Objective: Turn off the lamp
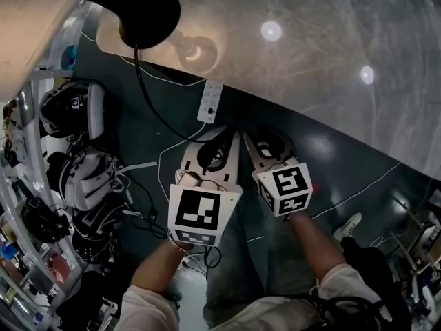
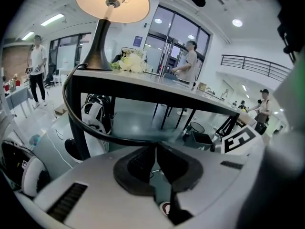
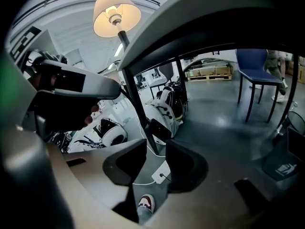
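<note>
The lit lamp [image 2: 113,4], its shade cut off at the frame's top, stands at the corner of the glossy tabletop [image 1: 310,61], its black cord [image 2: 65,100] pinched in the narrow left gripper [image 2: 156,146], while the right gripper [image 3: 156,146] stands parted, untouching, before the cord's inline switch [image 3: 159,129], above a dark floor [image 1: 331,164] with a white power strip [image 1: 211,102].

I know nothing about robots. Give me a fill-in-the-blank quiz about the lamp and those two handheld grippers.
1. The lamp has a glowing shade, so it is switched ___.
2. It stands on a ___.
3. The left gripper is shut on the lamp's black ___.
4. The right gripper, gripping nothing, is ___, not shut.
Missing words: on; table; cord; open.
</note>
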`<state>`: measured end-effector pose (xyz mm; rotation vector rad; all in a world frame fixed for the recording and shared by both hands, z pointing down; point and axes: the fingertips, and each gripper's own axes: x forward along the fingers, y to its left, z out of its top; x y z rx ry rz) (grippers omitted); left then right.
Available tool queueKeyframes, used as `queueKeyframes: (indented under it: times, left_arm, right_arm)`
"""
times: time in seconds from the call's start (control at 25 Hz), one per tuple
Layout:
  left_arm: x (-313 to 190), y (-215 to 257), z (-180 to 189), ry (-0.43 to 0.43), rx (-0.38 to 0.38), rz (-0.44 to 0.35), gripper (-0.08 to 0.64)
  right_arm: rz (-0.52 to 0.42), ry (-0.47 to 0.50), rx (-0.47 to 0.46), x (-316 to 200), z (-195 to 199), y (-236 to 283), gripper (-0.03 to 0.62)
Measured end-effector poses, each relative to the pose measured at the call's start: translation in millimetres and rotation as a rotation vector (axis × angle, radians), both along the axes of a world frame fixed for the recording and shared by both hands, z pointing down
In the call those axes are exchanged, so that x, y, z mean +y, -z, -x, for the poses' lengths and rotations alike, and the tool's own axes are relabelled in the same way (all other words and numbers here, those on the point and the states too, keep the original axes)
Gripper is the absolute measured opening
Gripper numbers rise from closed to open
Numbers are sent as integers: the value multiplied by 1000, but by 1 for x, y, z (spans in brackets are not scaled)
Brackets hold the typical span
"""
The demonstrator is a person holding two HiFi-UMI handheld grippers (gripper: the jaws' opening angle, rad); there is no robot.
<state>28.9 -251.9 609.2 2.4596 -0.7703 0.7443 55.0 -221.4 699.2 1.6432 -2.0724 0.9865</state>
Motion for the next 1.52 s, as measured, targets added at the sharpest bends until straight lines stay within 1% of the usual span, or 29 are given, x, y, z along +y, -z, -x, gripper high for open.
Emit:
queueKeyframes:
  times: [0.2, 0.32, 0.56, 0.84, 1.16, 1.52]
  left_arm:
    - [4, 8, 1, -25, 12, -5, 23]
    - [4, 9, 3, -39, 4, -23, 23]
    - [6, 7, 6, -50, -2, -16, 23]
    - [8, 7, 6, -55, -2, -16, 23]
    - [13, 4, 5, -63, 7, 4, 23]
    - [12, 2, 0, -71, 6, 12, 23]
  right_arm:
    - [-7, 9, 3, -11, 7, 2, 136]
    - [-11, 18, 8, -17, 11, 1, 143]
    - [-21, 13, -4, -25, 19, 2, 158]
    - [-3, -5, 7, -25, 15, 0, 156]
    - [14, -9, 9, -24, 15, -5, 156]
    - [22, -16, 9, -25, 11, -6, 141]
